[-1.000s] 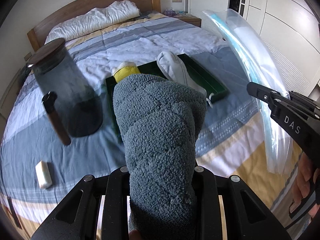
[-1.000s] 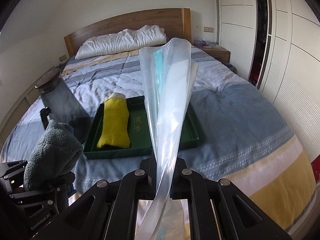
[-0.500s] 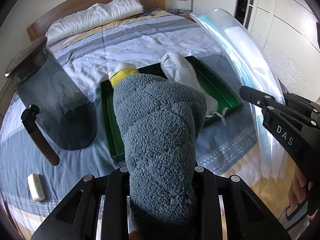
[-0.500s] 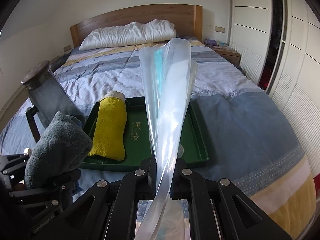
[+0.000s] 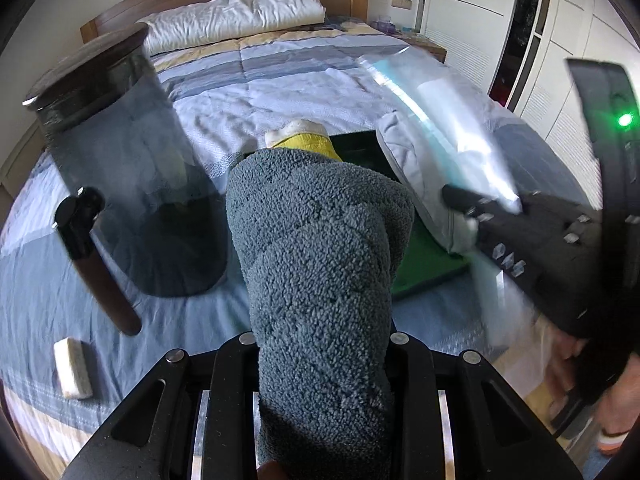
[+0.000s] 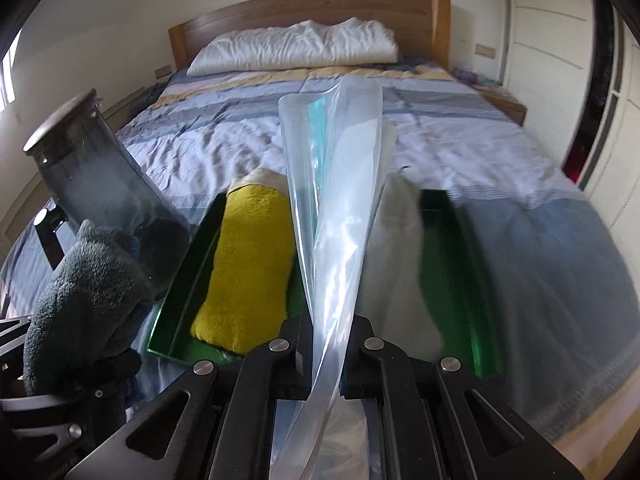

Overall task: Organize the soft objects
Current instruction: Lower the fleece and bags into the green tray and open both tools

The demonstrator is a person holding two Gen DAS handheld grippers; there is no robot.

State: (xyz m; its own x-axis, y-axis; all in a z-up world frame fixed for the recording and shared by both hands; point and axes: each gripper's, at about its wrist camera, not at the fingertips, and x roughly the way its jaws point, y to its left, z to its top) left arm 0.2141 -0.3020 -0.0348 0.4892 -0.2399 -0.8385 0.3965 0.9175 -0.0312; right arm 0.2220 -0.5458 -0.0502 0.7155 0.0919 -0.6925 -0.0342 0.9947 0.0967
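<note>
L view only: white block (image 5: 73, 368) on bed (image 5: 280, 80). L claw (image 5: 320, 344) clamps grey towel (image 5: 320, 264); R claw (image 6: 326, 340) pinches plastic bag (image 6: 332, 208), both angled down over green tray (image 6: 180, 288).

Dark jar (image 5: 132, 184) crowds the green tray's (image 6: 180, 280) left edge.

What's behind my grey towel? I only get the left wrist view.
Observer: A yellow towel lies lengthwise in the tray's left half.
Operator: Does it fill that side?
Observer: No, its near end stops short of the near rim; green floor shows there.
Operator: How is the bag held?
Observer: The right gripper is shut on the bag's twisted narrow part; the wide end sticks out ahead.
</note>
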